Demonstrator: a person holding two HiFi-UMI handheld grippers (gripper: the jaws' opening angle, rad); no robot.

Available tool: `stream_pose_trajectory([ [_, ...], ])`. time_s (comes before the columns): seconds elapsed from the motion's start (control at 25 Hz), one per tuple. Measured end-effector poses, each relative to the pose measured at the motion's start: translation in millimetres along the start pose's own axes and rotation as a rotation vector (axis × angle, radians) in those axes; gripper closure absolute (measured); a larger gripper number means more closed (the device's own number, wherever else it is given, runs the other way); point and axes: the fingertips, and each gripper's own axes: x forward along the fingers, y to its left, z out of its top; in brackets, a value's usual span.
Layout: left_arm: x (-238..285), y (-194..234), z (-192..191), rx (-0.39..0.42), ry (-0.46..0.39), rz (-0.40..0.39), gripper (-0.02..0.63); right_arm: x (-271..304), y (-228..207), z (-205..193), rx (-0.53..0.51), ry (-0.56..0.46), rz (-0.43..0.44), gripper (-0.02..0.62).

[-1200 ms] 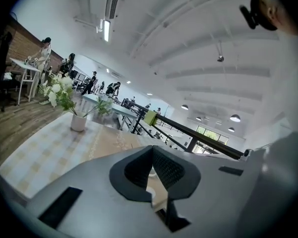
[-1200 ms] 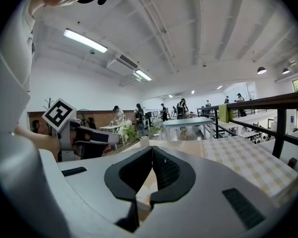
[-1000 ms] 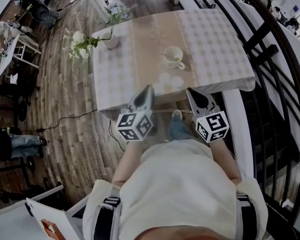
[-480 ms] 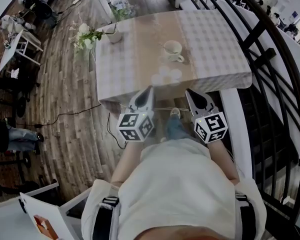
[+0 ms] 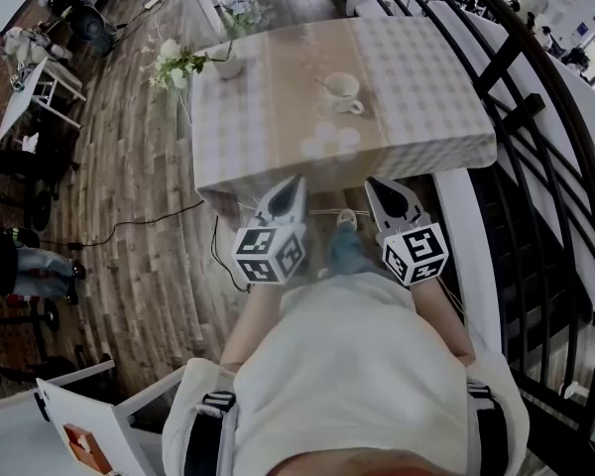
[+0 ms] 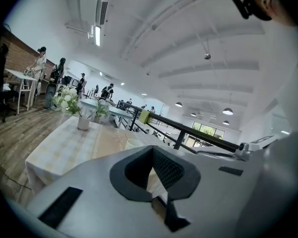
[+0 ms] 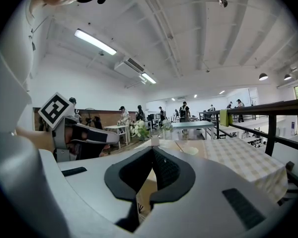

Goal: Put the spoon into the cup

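**While your left gripper (image 5: 296, 178) and right gripper (image 5: 372, 180) are shut and empty, the cup (image 5: 342, 87) stands mid-table**

As you stand facing the near edge of the table (image 5: 426, 77), you hold both grippers side by side in front of your body, pointing at that edge. In each gripper view the dark pads meet at their tips with nothing between them. Neither one touches anything on the table.

Past the near edge, a checked cloth (image 5: 228, 127) with a plain band down its middle covers the top. The cup sits near the table's centre, on the right part of that band, well apart from both grippers. At its left side the spoon (image 5: 326, 80) shows only as a thin line. It is too small to tell whether it lies inside the cup or beside it.

At the far left corner a vase (image 5: 226, 65) holds flowers (image 5: 177, 65). A black railing (image 5: 535, 117) runs along the table's right edge.
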Motion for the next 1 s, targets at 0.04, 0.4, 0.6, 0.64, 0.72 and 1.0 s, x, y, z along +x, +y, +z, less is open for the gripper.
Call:
stream_pose_trajectory([
  [0.04, -0.6, -0.3, -0.2, 0.001, 0.000, -0.001, 0.604, -0.5, 0.8, 0.1, -0.002, -0.001, 0.000, 0.595],
  [0.4, -2.9, -0.3, 1.1, 0.001, 0.004, -0.007, 0.604, -0.2, 5.0, 4.7, -0.004, -0.007, 0.001, 0.595],
  [0.6, -2.8, 2.5, 1.6, 0.008, 0.006, -0.005, 0.604, 3.0, 4.6, 6.3, -0.009, -0.013, -0.004, 0.595],
  [0.64, -2.9, 2.9, 2.0, 0.010, 0.005, -0.004, 0.604, 3.5, 4.6, 6.4, -0.009, -0.014, -0.004, 0.595],
  [0.72, -3.1, 3.6, 2.8, 0.011, 0.005, -0.001, 0.604, 4.2, 4.6, 6.2, -0.009, -0.012, -0.004, 0.595],
  [1.0, -6.2, 4.3, 4.1, 0.014, 0.010, -0.002, 0.604, 5.8, 7.3, 6.3, -0.001, -0.007, 0.002, 0.595],
])
